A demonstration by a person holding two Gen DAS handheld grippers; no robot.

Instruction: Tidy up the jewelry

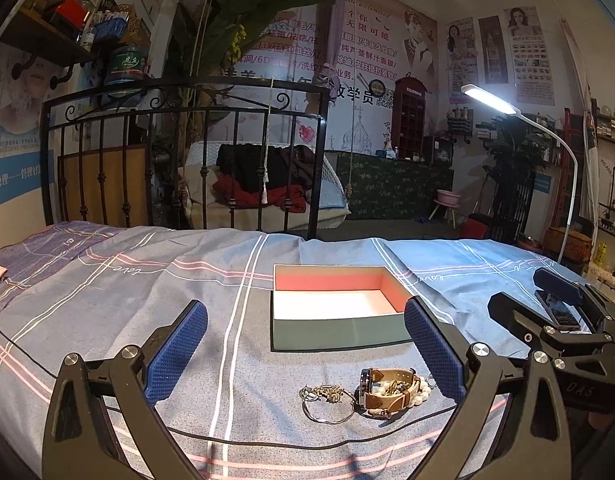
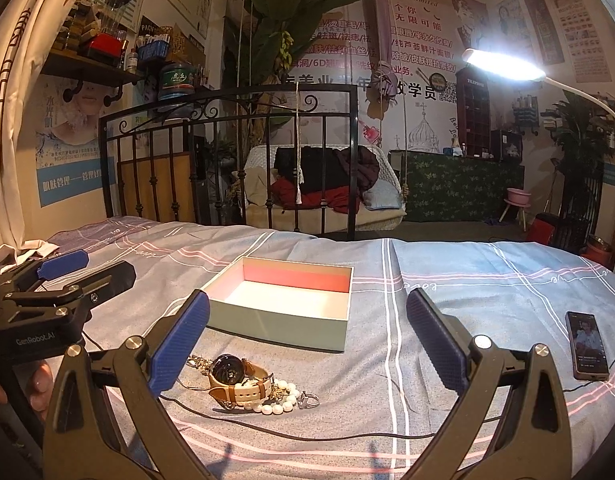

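An open grey-green box [image 1: 339, 334] with a pink and white inside sits empty on the bed; it also shows in the right wrist view [image 2: 283, 326]. In front of it lies a small heap of jewelry: a watch with a tan strap [image 1: 387, 394] [image 2: 237, 380], a pearl bracelet [image 1: 421, 392] [image 2: 277, 402], a gold chain with a thin hoop [image 1: 327, 398] and a ring [image 2: 307, 400]. My left gripper [image 1: 305, 350] is open above the heap. My right gripper [image 2: 307, 340] is open, the heap near its left finger.
The bed has a grey-blue checked cover [image 1: 147, 280]. A phone [image 2: 587, 346] lies on it to the right, with a black cable [image 2: 347, 432] running across the front. A black iron bed frame [image 1: 187, 152] stands behind, a lamp [image 2: 503, 66] shines at right.
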